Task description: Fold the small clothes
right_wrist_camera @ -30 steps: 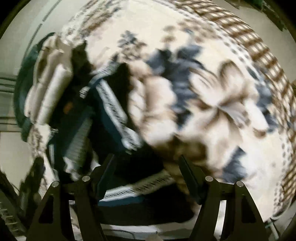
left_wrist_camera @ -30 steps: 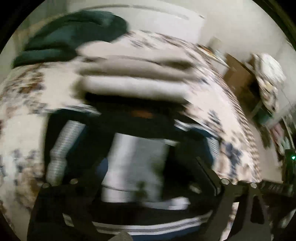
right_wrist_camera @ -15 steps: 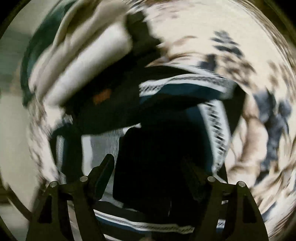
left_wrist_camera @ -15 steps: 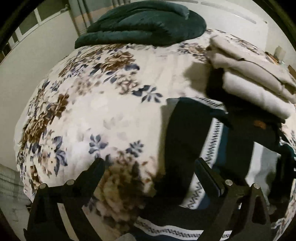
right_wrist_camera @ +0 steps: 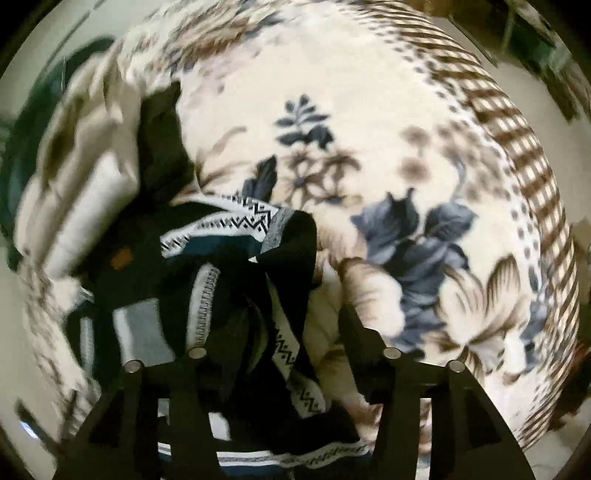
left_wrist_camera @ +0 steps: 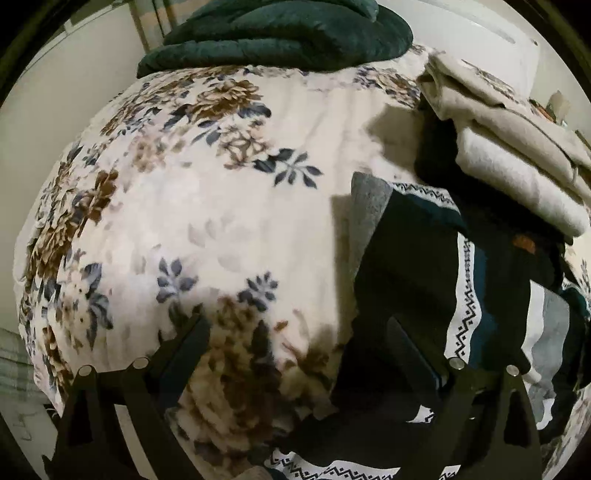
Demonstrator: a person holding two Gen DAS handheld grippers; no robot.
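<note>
Left gripper [left_wrist_camera: 295, 339] fingers spread wide, holding nothing, above floral bedspread [left_wrist_camera: 221, 206], dark patterned garment [left_wrist_camera: 424, 280] crumpled against its right finger, right gripper [right_wrist_camera: 273, 328] fingers apart, garment bunched between them, grip uncertain, beige folded stack [left_wrist_camera: 517, 158] beyond garment.

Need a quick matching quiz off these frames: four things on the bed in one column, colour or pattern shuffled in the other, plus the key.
Things:
1. blanket at the far end of the bed
2. bedspread
3. folded stack
4. garment by the grippers

Colour or pattern:
A. black with white zigzag bands
B. plain beige and cream
C. dark green
D. cream with brown and blue flowers

Pairs: 1-C, 2-D, 3-B, 4-A
</note>
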